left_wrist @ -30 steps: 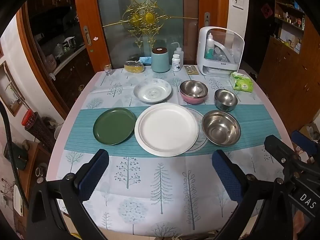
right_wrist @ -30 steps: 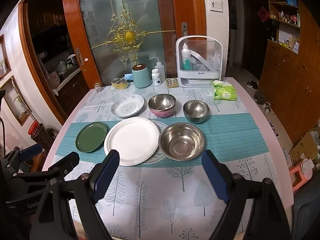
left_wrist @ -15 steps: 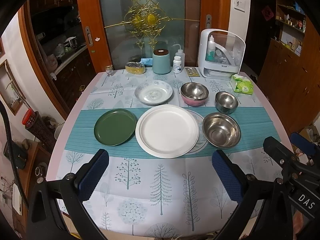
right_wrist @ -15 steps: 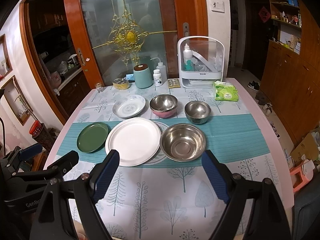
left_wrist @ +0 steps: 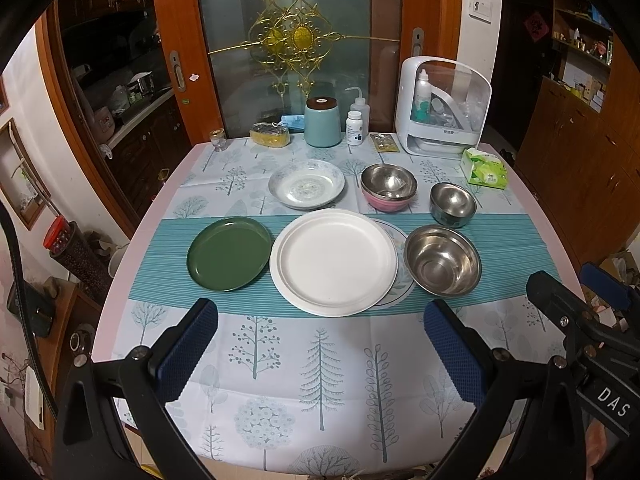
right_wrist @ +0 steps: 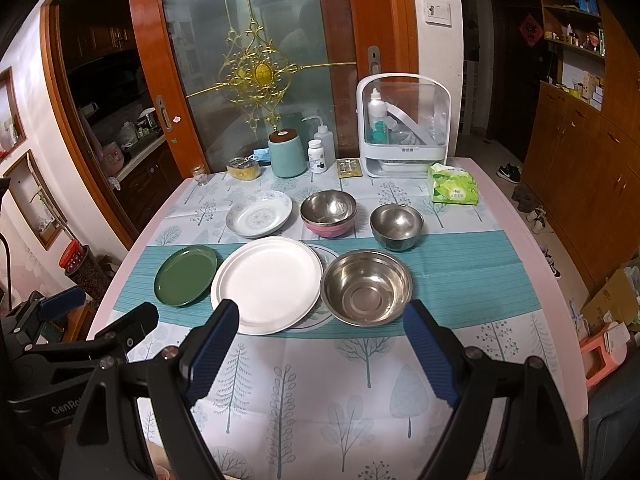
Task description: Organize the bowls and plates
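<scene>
A: Where are your claws rn?

B: Both over the near edge of the table point(left_wrist: 120, 280), above the tree-print cloth. My left gripper point(left_wrist: 320, 350) is spread wide, nothing btwn the blue pads point(left_wrist: 186, 350). My right gripper point(right_wrist: 320, 350) is the same: wide, holding nothing. Neither touches any dish.

A: Plates?

B: From the left cam, big white plate point(left_wrist: 334, 260) sits dead ahead at 12, on the teal striped runner point(left_wrist: 512, 248). It rests on top of a patterned plate point(left_wrist: 396, 288) whose rim peeks out at its 3–4 o'clock side. Green plate point(left_wrist: 229, 254) is at 11, just beside the white one, nothing in it. Floral plate point(left_wrist: 306, 189) lies farther back at 12, off the runner, also nothing in it.

A: Bowls?

B: Large steel bowl point(left_wrist: 442, 259) at 1 o'clock, just beside the white plate, nothing inside. Behind it, small steel bowl point(left_wrist: 453, 204), nothing inside. Pink bowl point(left_wrist: 386, 202) back at 12–1 has a steel bowl point(left_wrist: 388, 179) nested in it.

A: Other stuff?

B: Far edge: teal canister point(left_wrist: 322, 122) w/ brown lid, pill bottle point(left_wrist: 356, 128), squeeze bottle point(left_wrist: 362, 104), small glass jar point(left_wrist: 218, 140). White storage box point(left_wrist: 440, 108) w/ clear front holds bottles; can't tell what else. Green tissue pack point(left_wrist: 484, 168) lies near it.
</scene>
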